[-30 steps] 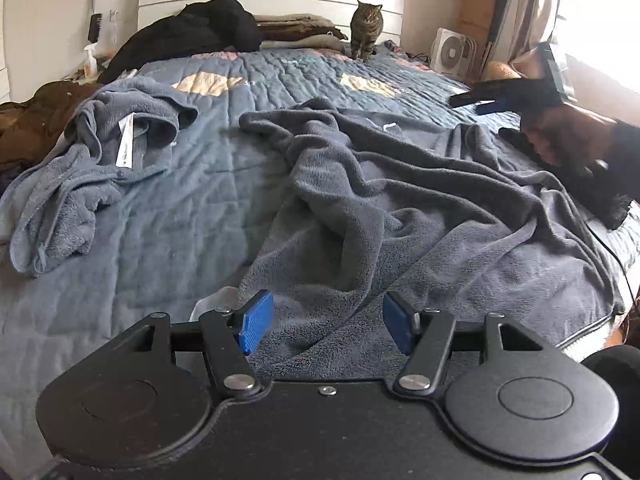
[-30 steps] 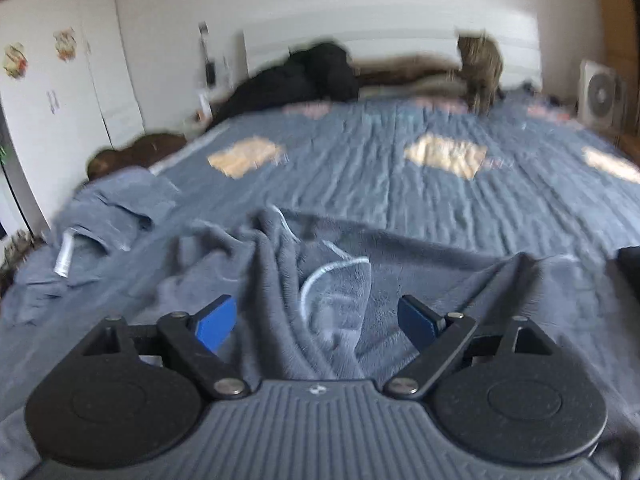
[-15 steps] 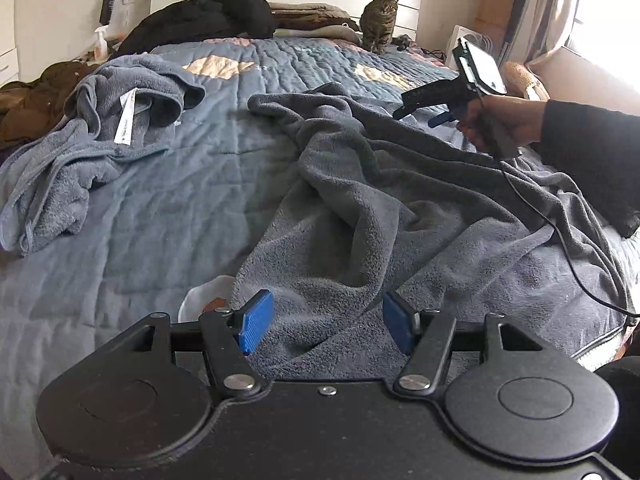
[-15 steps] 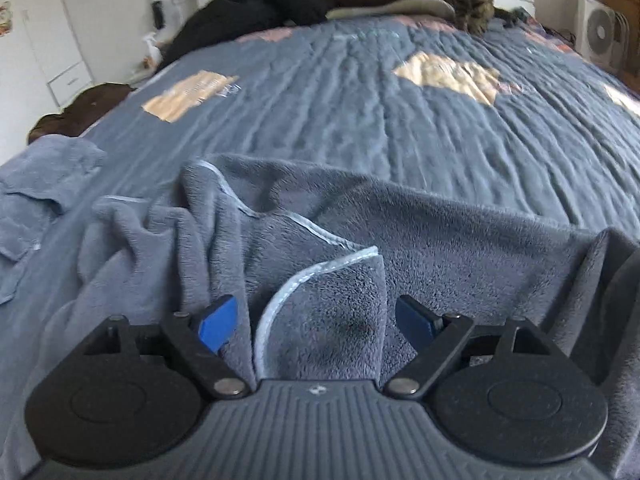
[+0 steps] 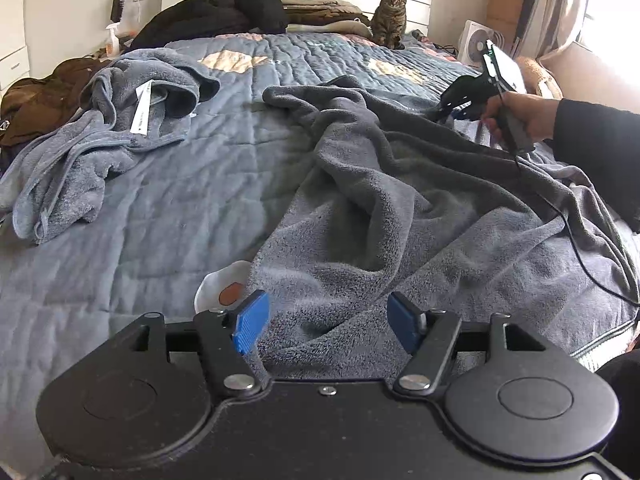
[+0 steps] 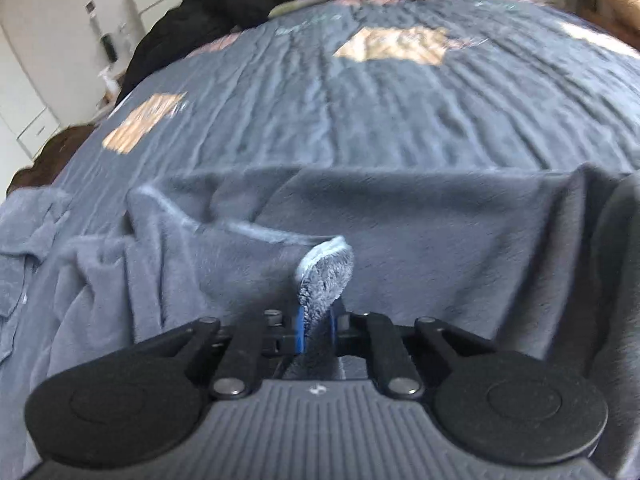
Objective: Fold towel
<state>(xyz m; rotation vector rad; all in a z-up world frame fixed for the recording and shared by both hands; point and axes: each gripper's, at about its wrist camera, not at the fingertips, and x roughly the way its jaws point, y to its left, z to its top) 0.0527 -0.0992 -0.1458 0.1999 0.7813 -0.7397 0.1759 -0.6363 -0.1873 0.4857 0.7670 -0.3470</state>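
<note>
Towel (image 5: 400,216) is lying crumpled in ridges across the centre and right of the left wrist view, spread over the quilt (image 5: 180,220) and nowhere folded flat, so by my judgement the folding itself is still to be made. Right gripper (image 6: 316,328) is pinching a hemmed corner of it: in its own view, low at centre, the blue pads are standing almost together with a tuft of grey pile sticking up between them. In the left wrist view that gripper is sitting at the upper right, held by a hand (image 5: 520,116) in a dark sleeve, its cable trailing over the cloth. Left gripper (image 5: 326,322) is hovering at the towel's near edge, bottom centre, its jaws standing wide with nothing between them. What is left, I judge, is taking a second corner, pulling the cloth out flat and laying it over itself. Second towel (image 5: 100,136) is heaped at the upper left, showing a white label whose print is too small to read; no other writing is legible. Cat (image 5: 390,18) is sitting at top centre.
</note>
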